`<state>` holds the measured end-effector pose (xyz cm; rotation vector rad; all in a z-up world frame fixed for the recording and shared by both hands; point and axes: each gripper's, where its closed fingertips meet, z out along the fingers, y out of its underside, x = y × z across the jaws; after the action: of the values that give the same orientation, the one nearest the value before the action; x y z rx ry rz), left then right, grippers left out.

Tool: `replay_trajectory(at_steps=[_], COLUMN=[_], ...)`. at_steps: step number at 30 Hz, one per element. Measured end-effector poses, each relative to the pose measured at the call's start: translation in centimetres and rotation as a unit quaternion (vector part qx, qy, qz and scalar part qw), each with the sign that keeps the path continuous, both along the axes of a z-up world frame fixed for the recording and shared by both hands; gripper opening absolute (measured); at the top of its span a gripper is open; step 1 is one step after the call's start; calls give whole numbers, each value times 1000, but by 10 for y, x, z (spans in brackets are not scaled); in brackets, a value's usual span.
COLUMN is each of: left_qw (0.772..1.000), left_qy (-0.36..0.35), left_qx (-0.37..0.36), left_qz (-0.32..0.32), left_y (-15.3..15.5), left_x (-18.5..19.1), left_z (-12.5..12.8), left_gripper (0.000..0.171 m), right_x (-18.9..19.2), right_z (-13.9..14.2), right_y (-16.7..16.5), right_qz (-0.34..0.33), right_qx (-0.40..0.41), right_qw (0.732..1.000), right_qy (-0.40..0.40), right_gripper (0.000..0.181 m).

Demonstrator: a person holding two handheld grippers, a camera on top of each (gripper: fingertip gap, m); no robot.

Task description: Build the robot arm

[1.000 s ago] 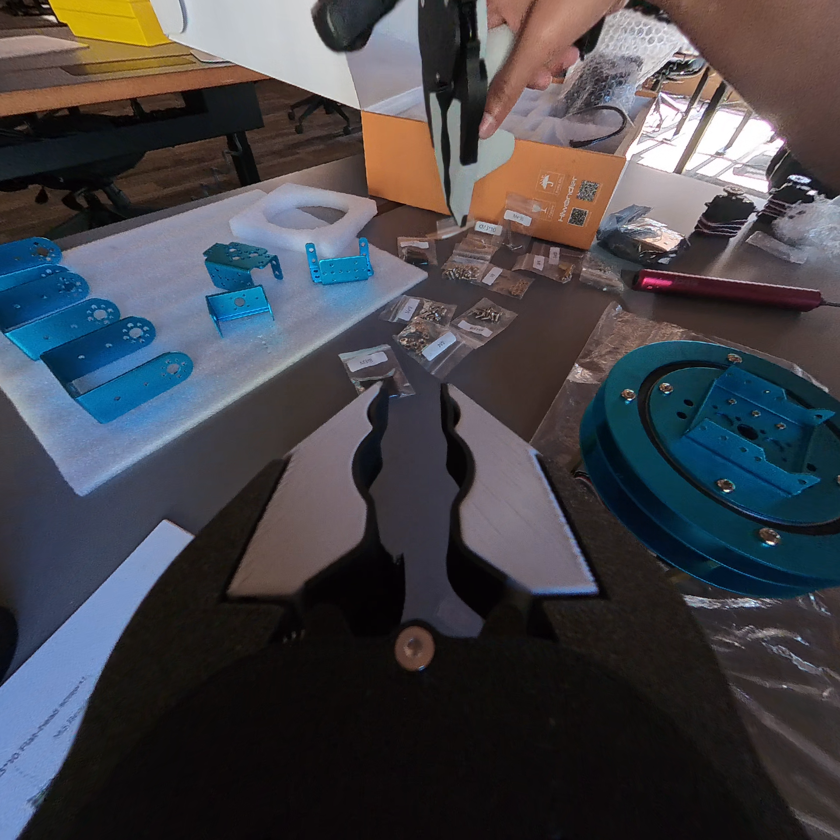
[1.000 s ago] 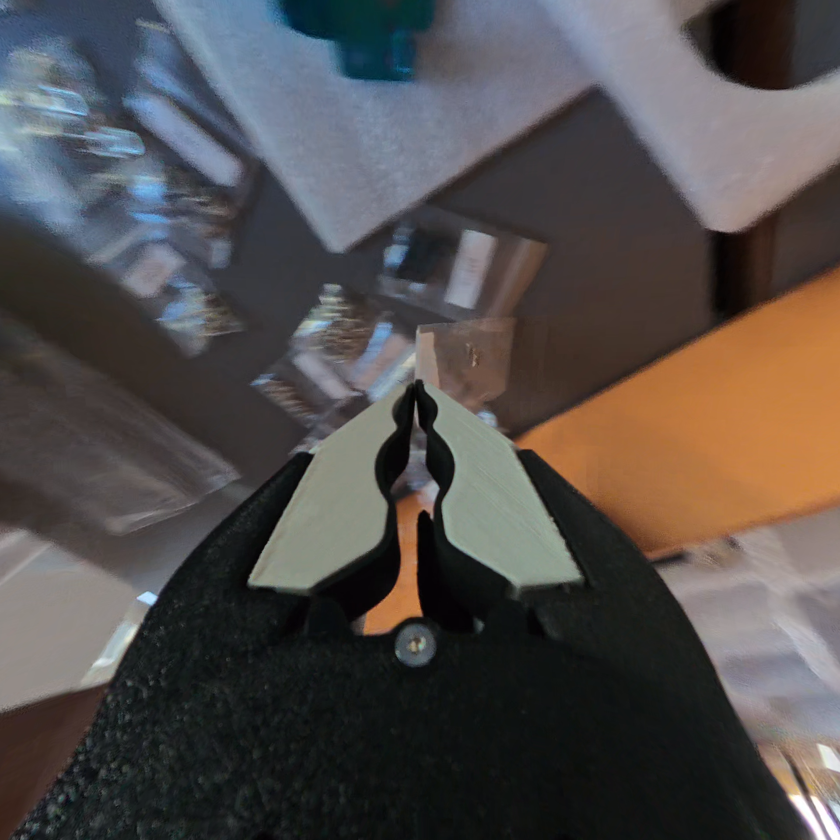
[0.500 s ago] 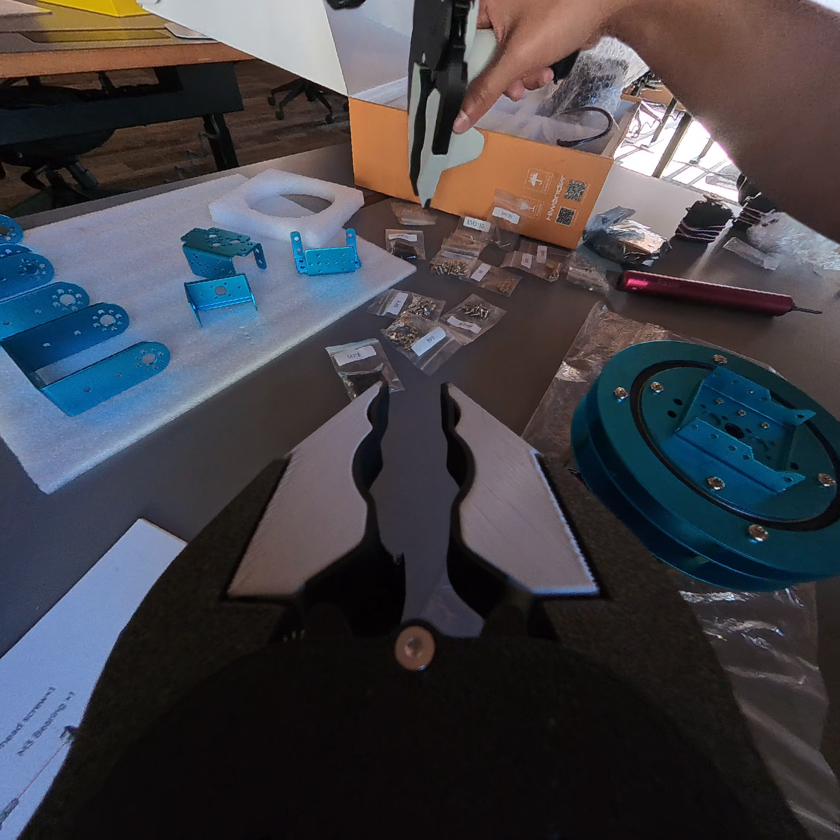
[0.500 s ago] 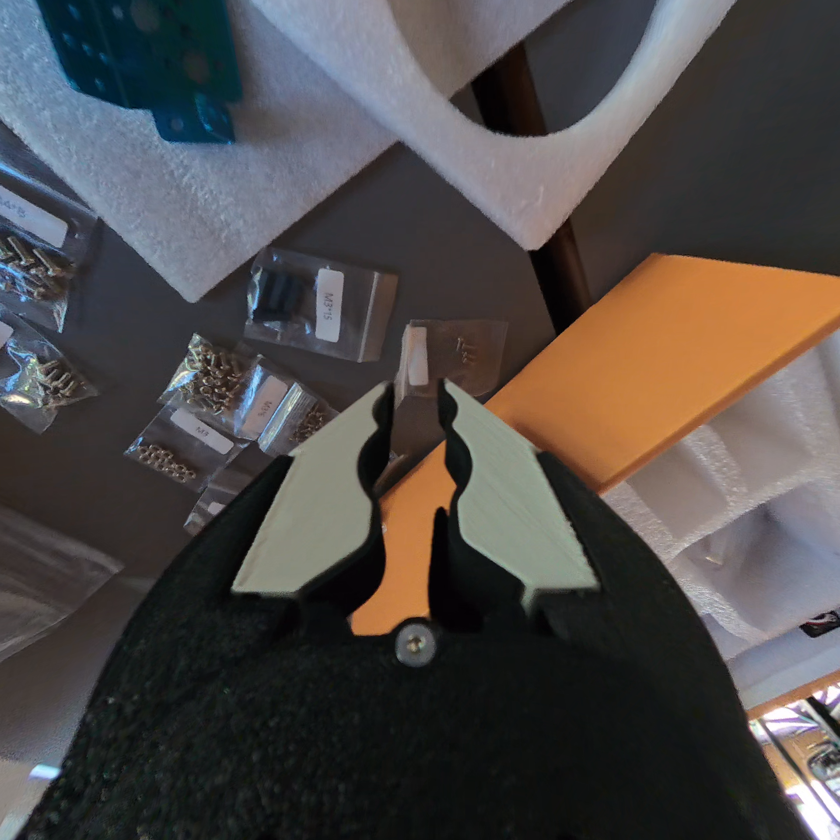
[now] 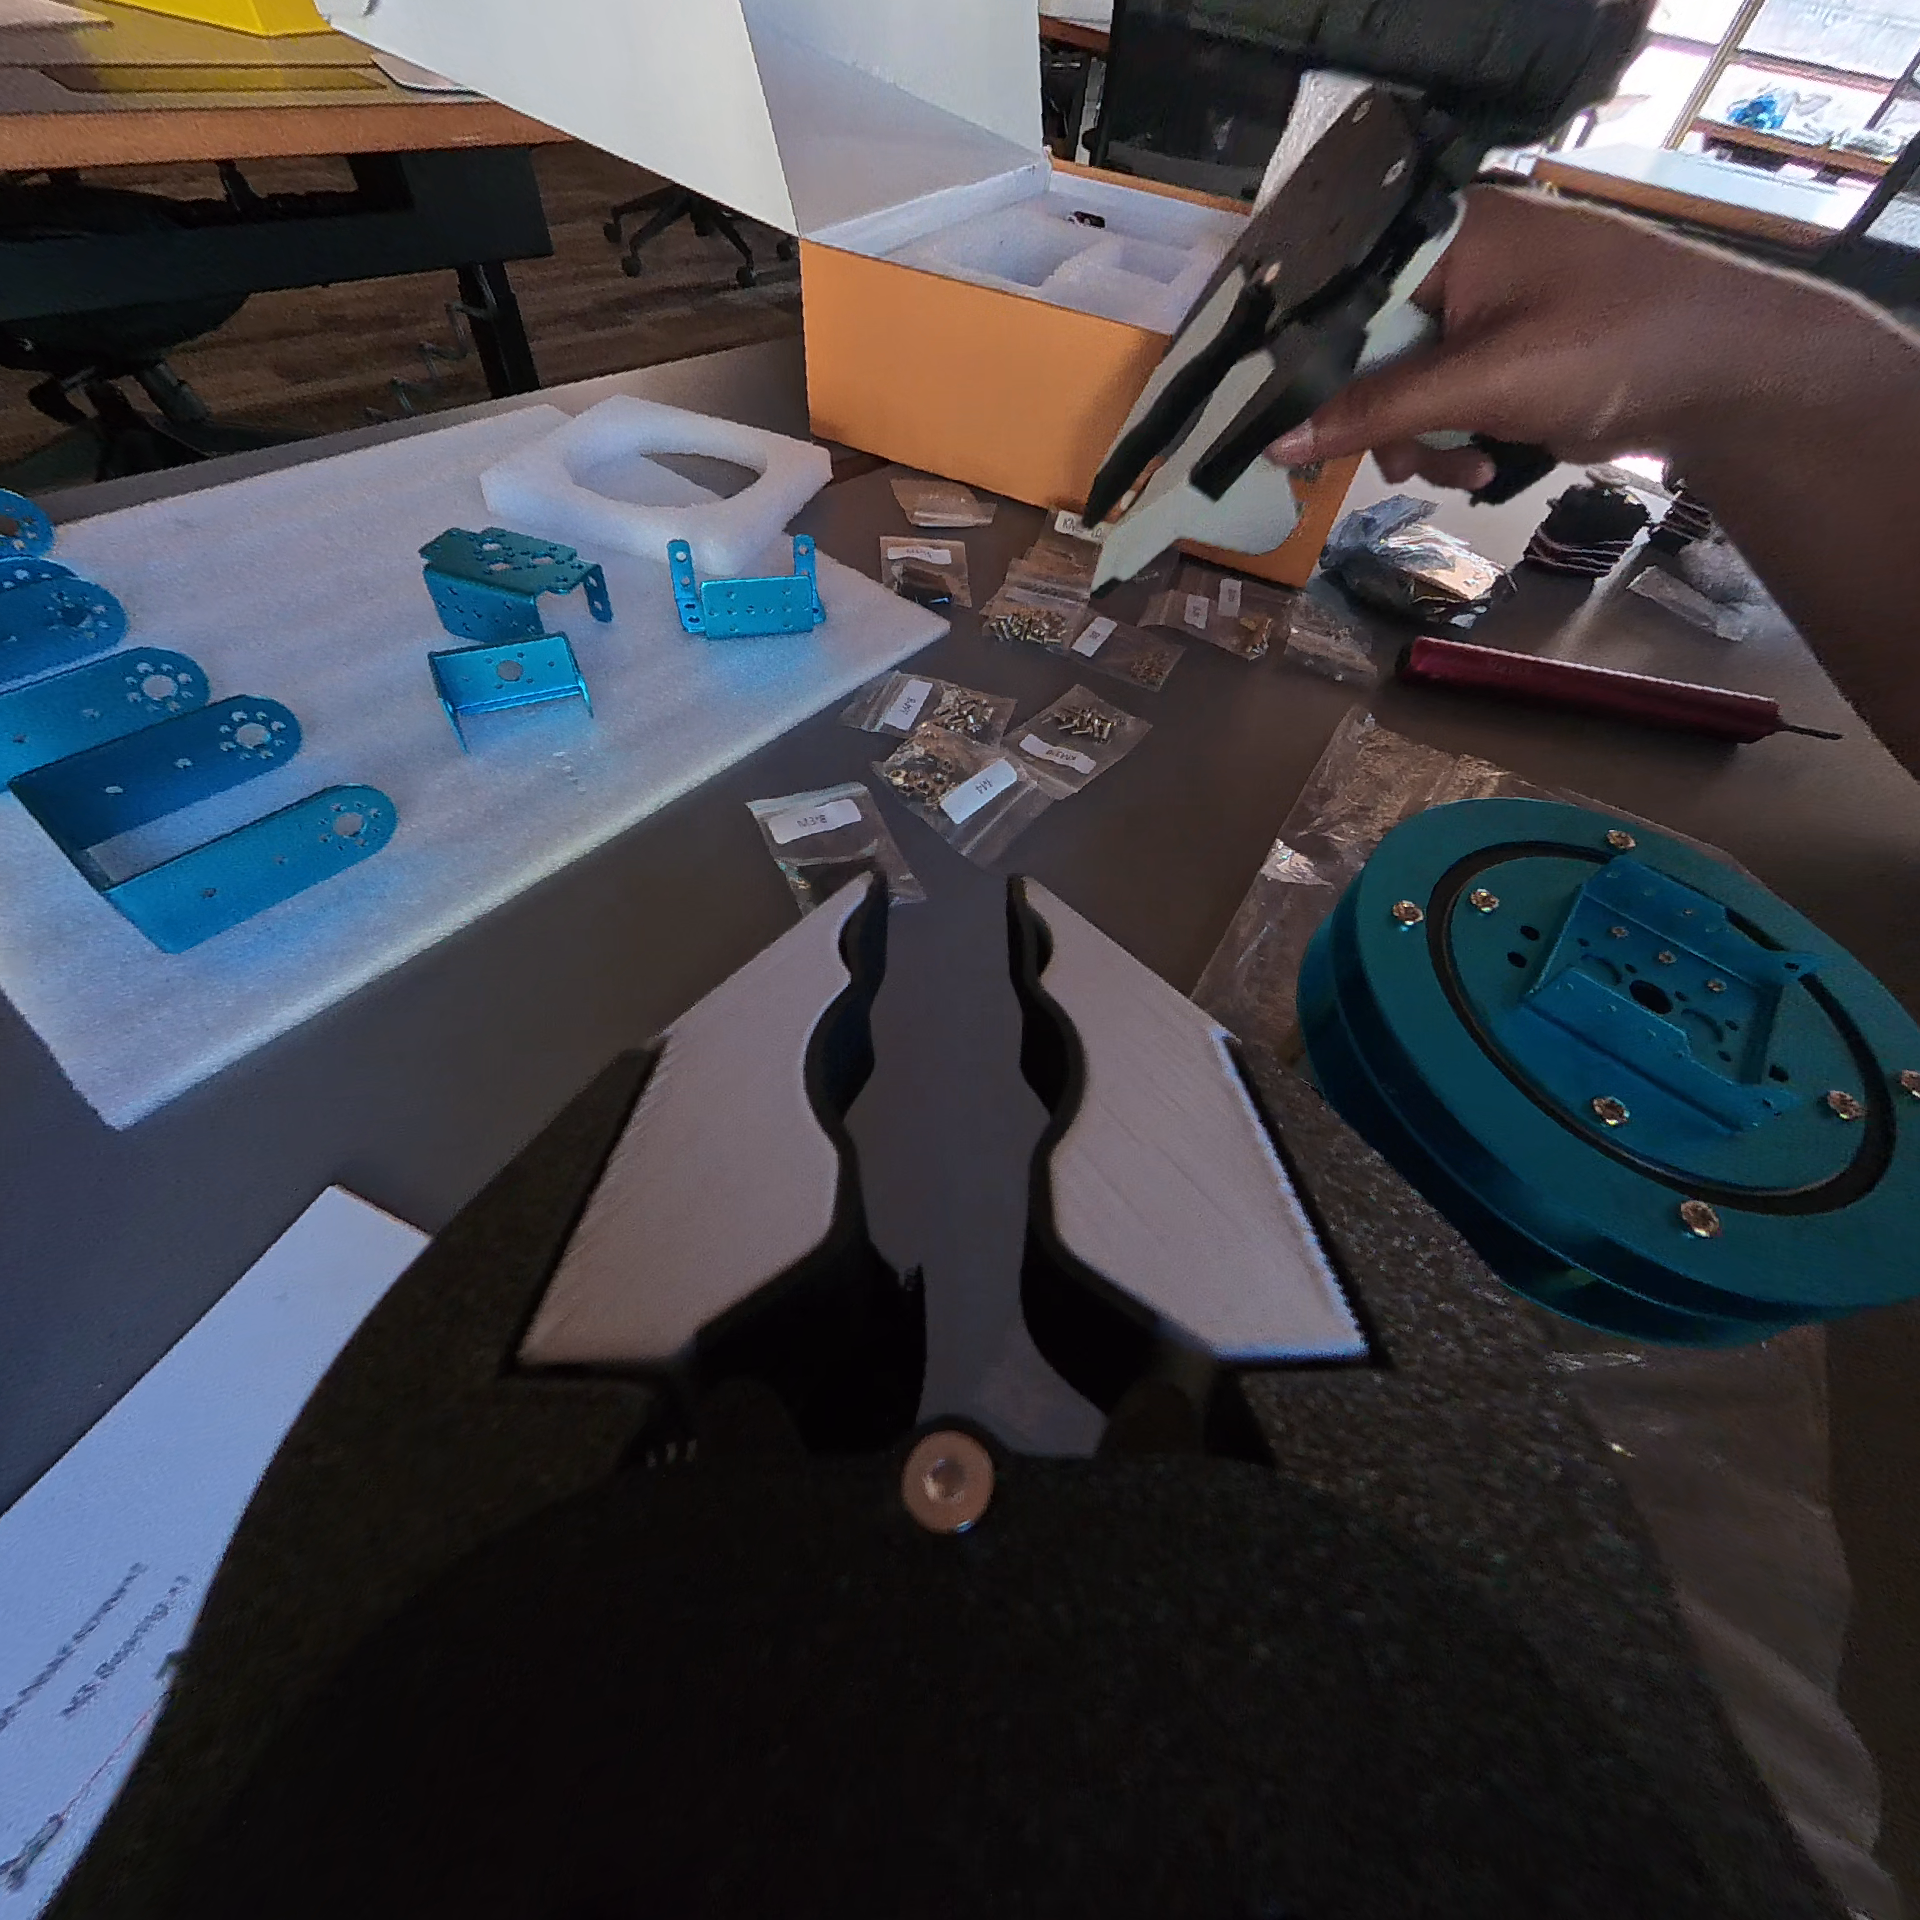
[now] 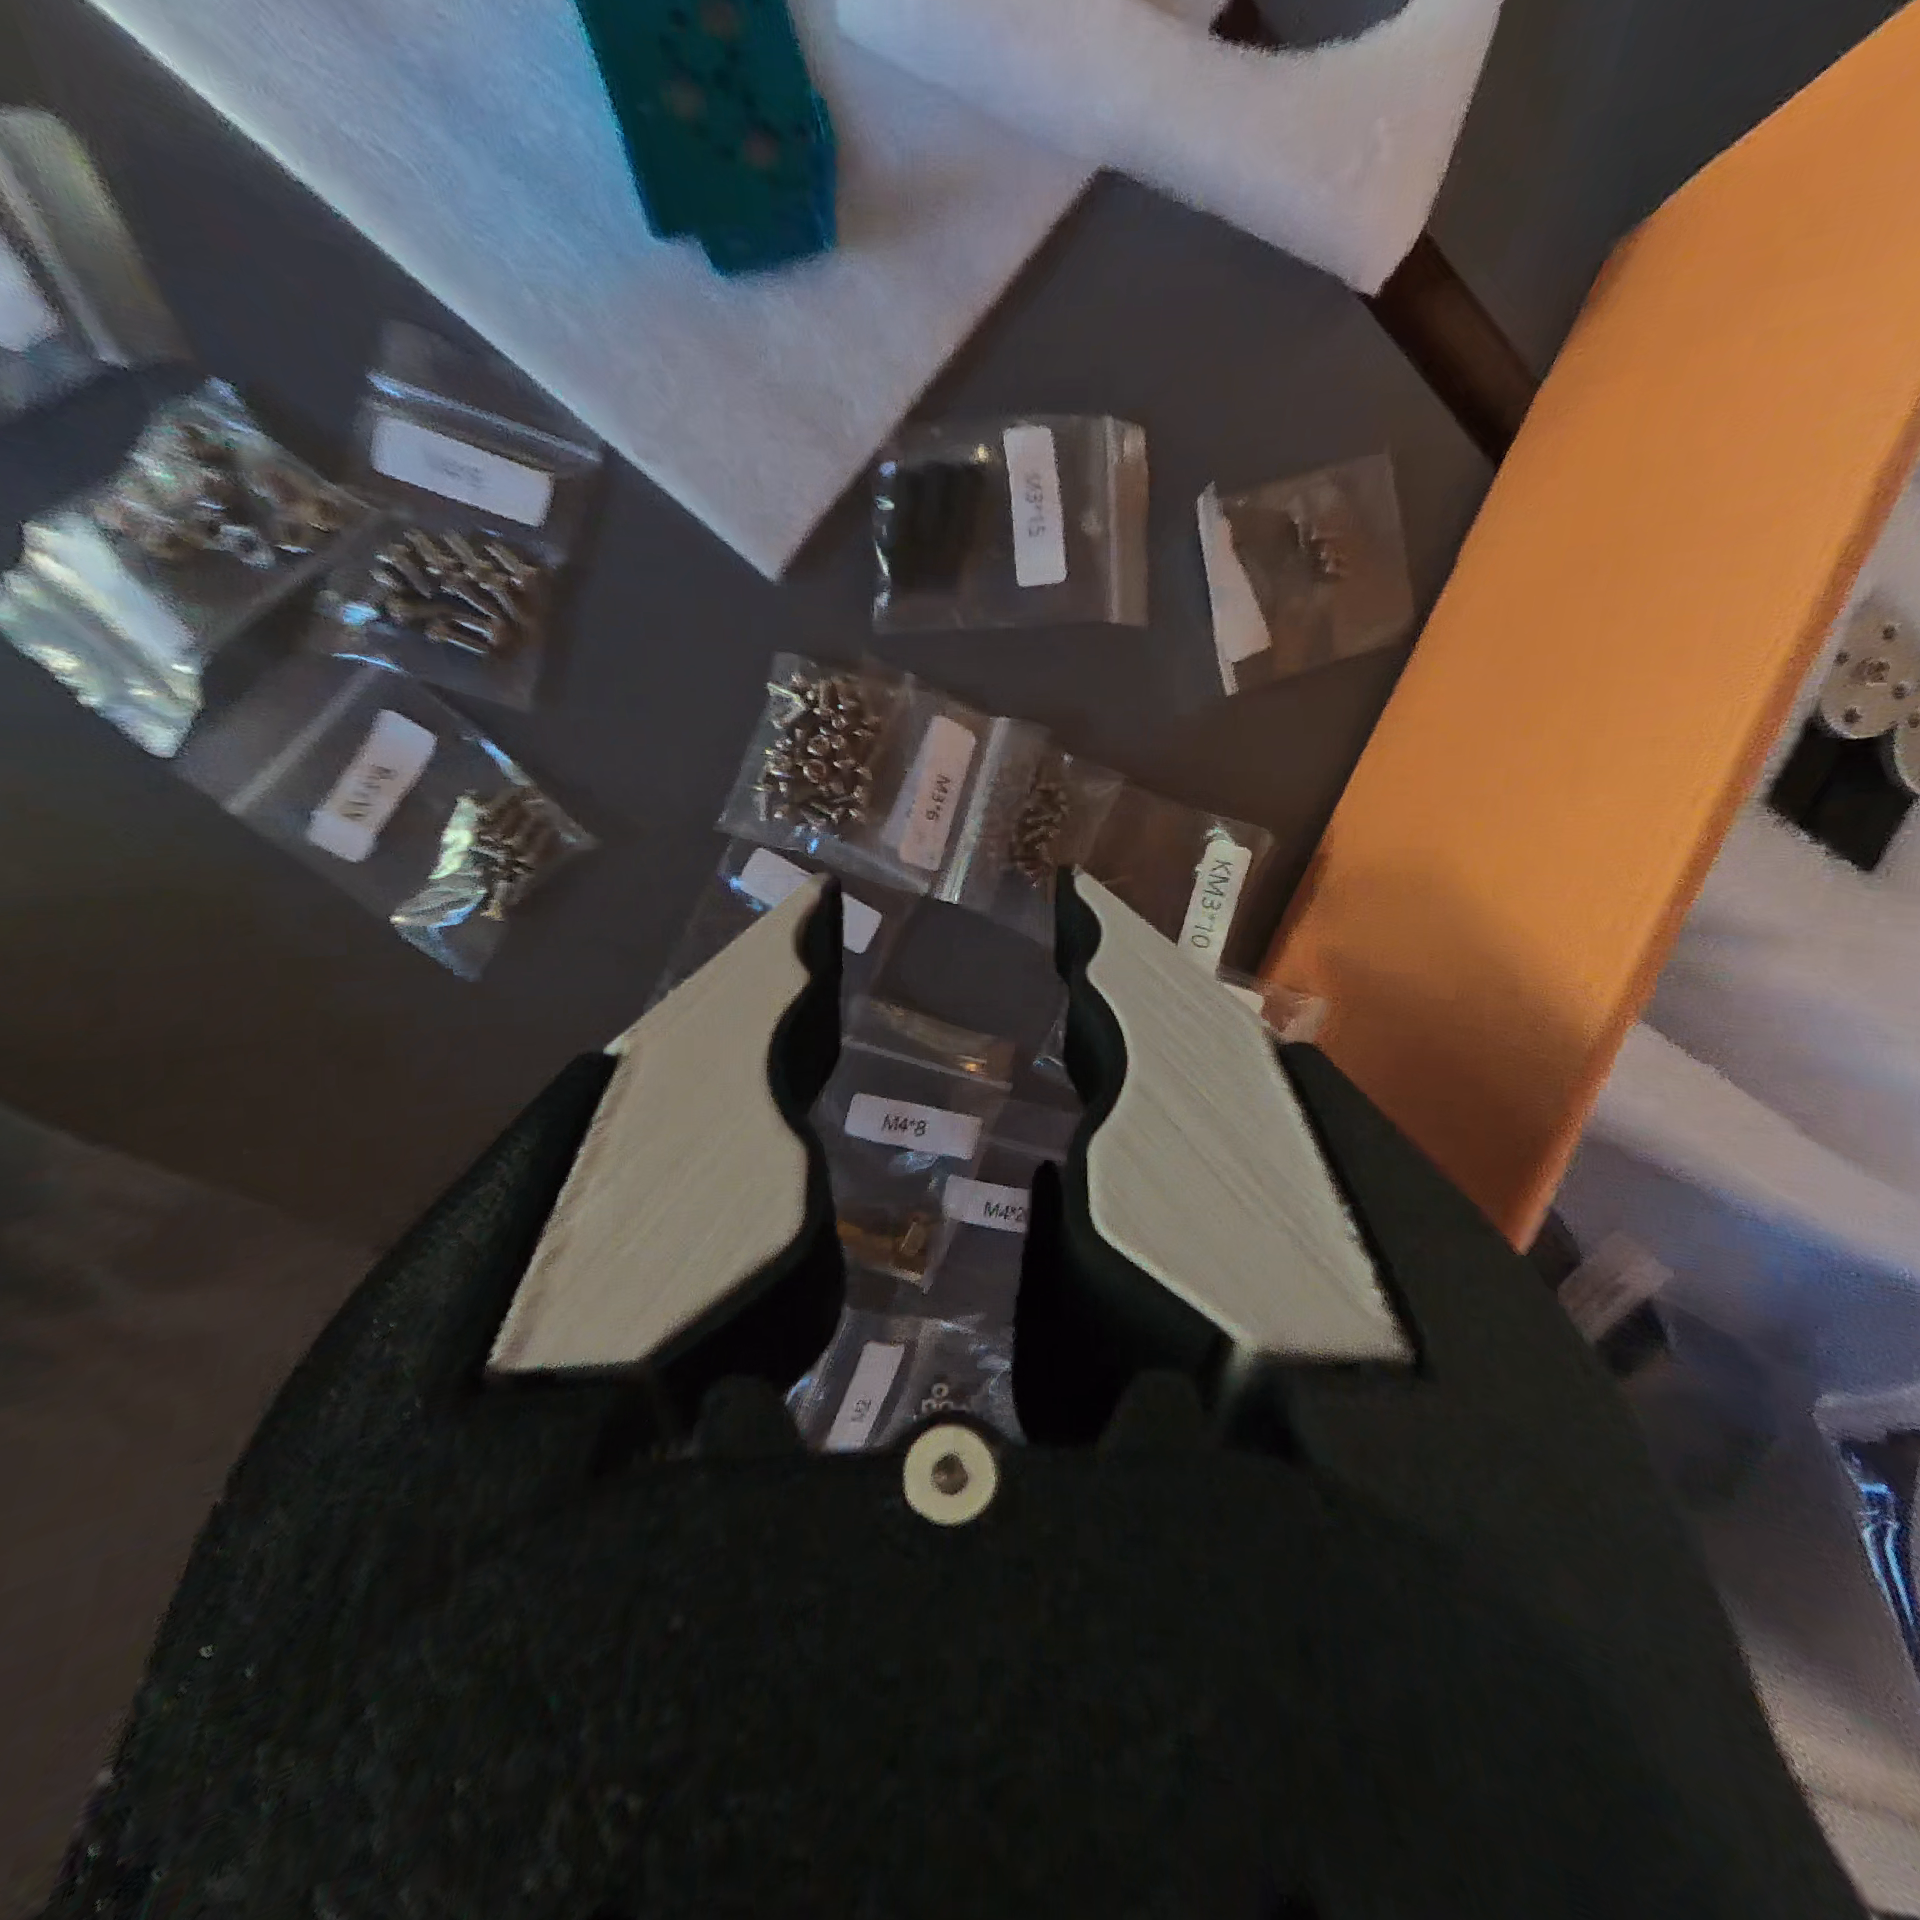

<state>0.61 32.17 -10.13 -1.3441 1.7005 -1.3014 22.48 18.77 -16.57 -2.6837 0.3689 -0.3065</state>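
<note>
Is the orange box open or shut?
Open: the orange box has its white lid raised, and the white foam compartments inside show.

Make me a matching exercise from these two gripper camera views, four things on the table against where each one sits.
Things:
1. red screwdriver
2. teal round base
3. blue brackets
4. right gripper

Places:
A. on the white foam sheet
B. on clear plastic wrap, right of the left gripper
C. open, above the small screw bags by the orange box
D. on the bare table, beyond the round base

Pairs: 1-D, 2-B, 3-A, 4-C
</note>
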Motion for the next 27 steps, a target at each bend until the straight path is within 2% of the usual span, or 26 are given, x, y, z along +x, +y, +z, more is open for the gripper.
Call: replay_trajectory(at_steps=[3,4,7,11,13,16,20,22,24,27], left_qw=[1000,1000,1000,1000,1000,1000,1000,1000,1000,1000], left_qy=[4,4,3,-1,-1,-3,-7,-9,-10,-7], left_qx=[2,5,16,24,19,18,22,22,23,22], left_qz=[-4,-5,-6,-8,-9,-8,-3,-3,-2,-2], left_y=[-3,-4,-6,-7,-7,-6,-4,-3,-3,-3], left_x=[0,0,-1,-2,-2,-2,-2,-2,-2,-2], left_z=[-3,-4,-4,-3,-2,-1,2,3,4,2], left_gripper=[22,22,22,22,22,22,22,22,22,22], right_x=[8,5,5,2,-3,-29,-52,-40,-14,14], right_z=[-18,-18,-17,4,17,23,13,5,-2,1], right_y=[3,10,16,23,34,56,56,46,34,19], right_qz=[-31,-34,-29,-11,-5,17,44,23,-8,-5], right_qx=[-31,-17,-21,-28,-4,43,26,-1,-32,-67], right_qw=[999,999,999,999,1000,995,985,990,996,998], right_qy=[7,27,37,10,8,93,165,142,79,6], right_gripper=[37,22,1,0,0,0,0,0,0,25])
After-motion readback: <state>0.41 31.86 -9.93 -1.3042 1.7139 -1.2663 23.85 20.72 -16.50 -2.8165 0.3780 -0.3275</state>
